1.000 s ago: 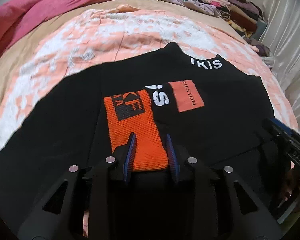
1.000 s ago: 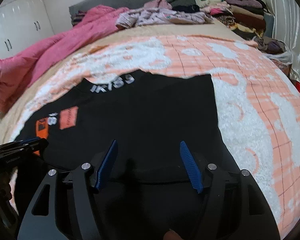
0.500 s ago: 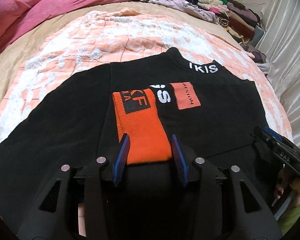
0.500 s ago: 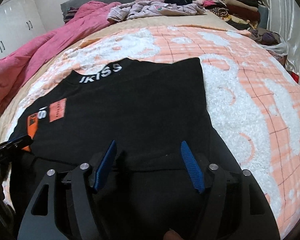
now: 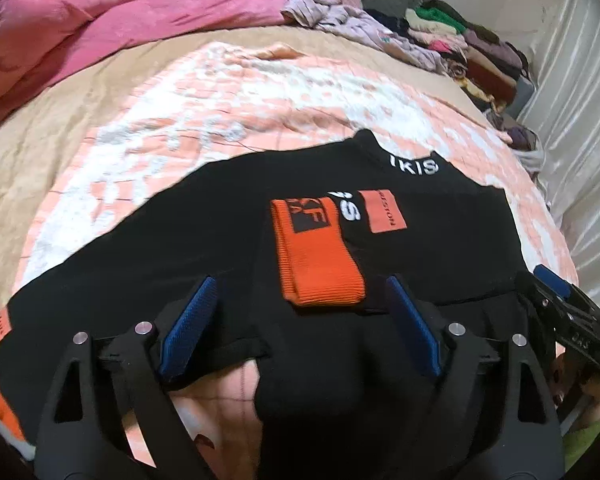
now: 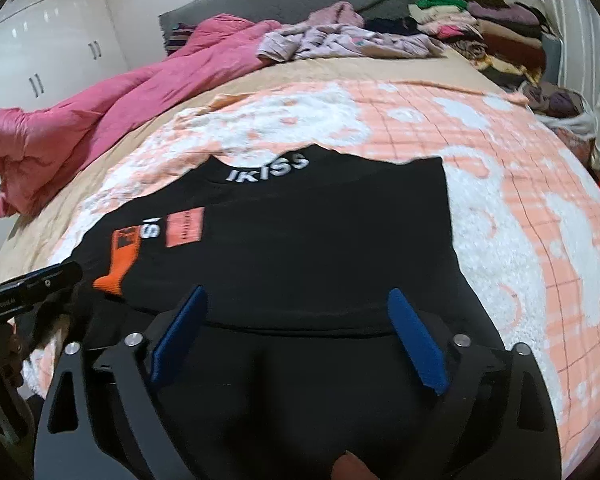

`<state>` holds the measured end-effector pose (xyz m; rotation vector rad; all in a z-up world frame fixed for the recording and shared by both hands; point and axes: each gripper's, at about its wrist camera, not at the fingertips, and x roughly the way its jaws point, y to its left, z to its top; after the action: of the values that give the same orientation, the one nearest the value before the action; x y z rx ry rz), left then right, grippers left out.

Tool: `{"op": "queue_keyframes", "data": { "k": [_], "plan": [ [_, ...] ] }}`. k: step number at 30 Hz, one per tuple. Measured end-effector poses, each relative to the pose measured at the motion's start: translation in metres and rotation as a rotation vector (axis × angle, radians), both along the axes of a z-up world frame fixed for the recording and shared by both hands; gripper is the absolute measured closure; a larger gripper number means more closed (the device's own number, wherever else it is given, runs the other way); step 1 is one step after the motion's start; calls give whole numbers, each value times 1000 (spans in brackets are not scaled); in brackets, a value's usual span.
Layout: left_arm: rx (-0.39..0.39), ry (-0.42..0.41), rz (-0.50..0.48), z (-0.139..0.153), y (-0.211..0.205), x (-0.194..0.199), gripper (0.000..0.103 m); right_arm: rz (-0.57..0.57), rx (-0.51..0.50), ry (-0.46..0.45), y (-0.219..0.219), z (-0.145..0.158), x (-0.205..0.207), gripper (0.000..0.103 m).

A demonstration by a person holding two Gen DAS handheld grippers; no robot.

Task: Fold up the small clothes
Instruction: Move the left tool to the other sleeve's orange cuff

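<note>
A black top with white lettering at the neck lies spread on the bed, its orange-cuffed sleeve folded across the chest. My left gripper hovers over the cuff's near end. Its jaws are opening, and its blue pads stand clear of the cuff on both sides. In the right wrist view the same top fills the middle and the orange cuff shows at the left. My right gripper is over the folded hem with its jaws opening and nothing pressed between them.
A peach and white blanket covers the bed. A pink quilt lies bunched at the far left. Lilac garments and a pile of folded clothes line the far side. White wardrobe doors stand at the left, a pale curtain at the right.
The left pads have spread wide and let go of the orange cuff. The right jaws have widened too. Both grippers have drawn back and up a little from the top.
</note>
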<state>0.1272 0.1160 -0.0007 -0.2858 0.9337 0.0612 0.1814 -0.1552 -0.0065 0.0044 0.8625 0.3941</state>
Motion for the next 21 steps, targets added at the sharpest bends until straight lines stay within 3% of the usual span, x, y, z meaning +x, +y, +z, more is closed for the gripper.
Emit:
{"op": "queue_keyframes", "data": {
  "k": [21],
  "plan": [
    [53,-58,178,24,67,-65,22,181,19,-83,70,37,-39,6]
  ]
}}
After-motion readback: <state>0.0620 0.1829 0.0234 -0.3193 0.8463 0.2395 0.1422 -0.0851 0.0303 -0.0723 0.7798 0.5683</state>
